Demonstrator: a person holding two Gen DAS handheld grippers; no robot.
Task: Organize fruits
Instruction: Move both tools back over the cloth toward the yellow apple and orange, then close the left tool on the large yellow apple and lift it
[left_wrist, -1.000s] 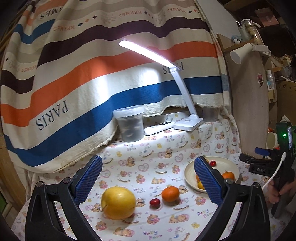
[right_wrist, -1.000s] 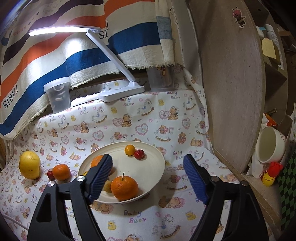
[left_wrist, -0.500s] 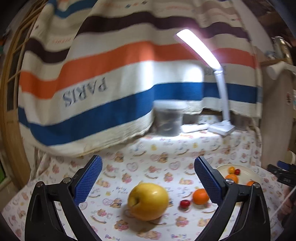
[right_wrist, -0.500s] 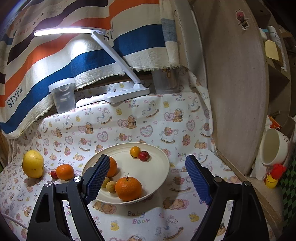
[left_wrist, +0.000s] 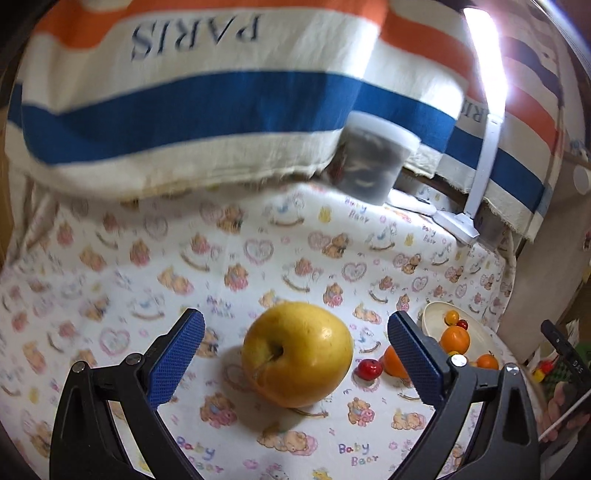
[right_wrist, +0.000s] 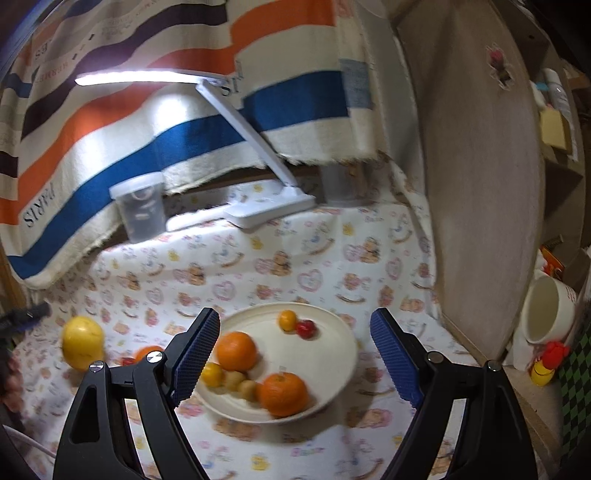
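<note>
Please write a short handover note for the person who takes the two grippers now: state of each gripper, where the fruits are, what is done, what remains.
Left gripper: open, lined up on the yellow apple, pads clear of it on both sides.
Right gripper: open, empty, above the plate.
On the plate: two oranges, a small orange fruit, a small red fruit and a few small yellowish fruits at the near rim.
On the tablecloth, left of the plate: the yellow apple, a small red fruit and an orange.
Left to do, probably: move these three onto the plate, apple first.
</note>
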